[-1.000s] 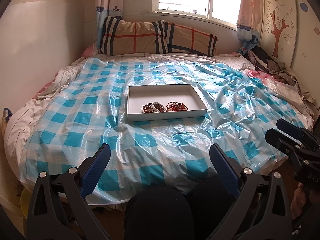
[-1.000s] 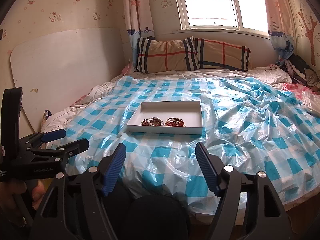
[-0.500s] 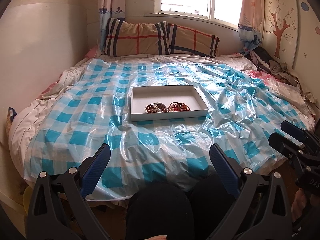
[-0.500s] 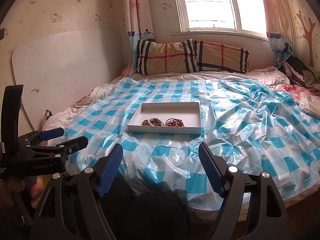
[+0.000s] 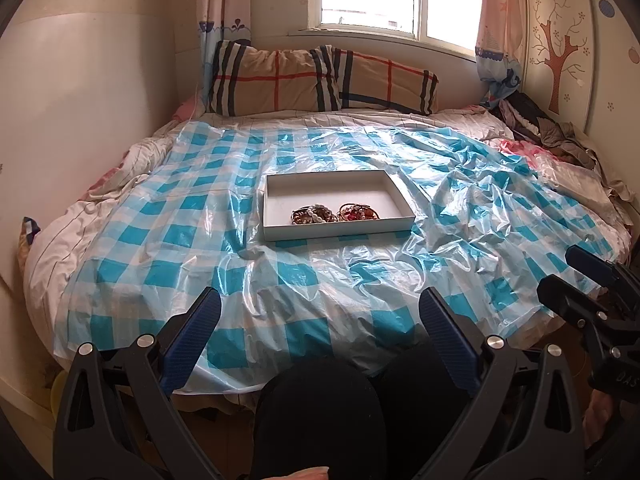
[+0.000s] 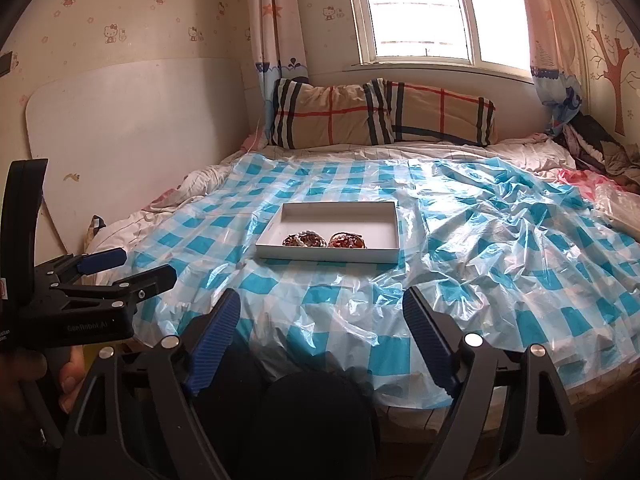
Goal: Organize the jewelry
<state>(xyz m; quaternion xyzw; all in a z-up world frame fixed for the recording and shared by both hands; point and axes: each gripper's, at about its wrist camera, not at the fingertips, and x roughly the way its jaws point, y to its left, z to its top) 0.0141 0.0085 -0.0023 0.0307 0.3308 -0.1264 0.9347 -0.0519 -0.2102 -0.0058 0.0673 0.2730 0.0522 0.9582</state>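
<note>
Though tangled, jewelry (image 5: 334,214) (two clumps)

Jewelry pieces (image 5: 334,214) in white box (image 5: 276,200) too small to identify individually.

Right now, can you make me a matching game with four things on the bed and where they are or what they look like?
Things:
1. white box
2. jewelry
3. plaid pillows
4. plastic sheet

Clues:
A. blue and white checks
B. heaped by the box's near wall
C. propped up under the window
D. sits in the middle of the bed

Pairs: 1-D, 2-B, 3-C, 4-A
</note>
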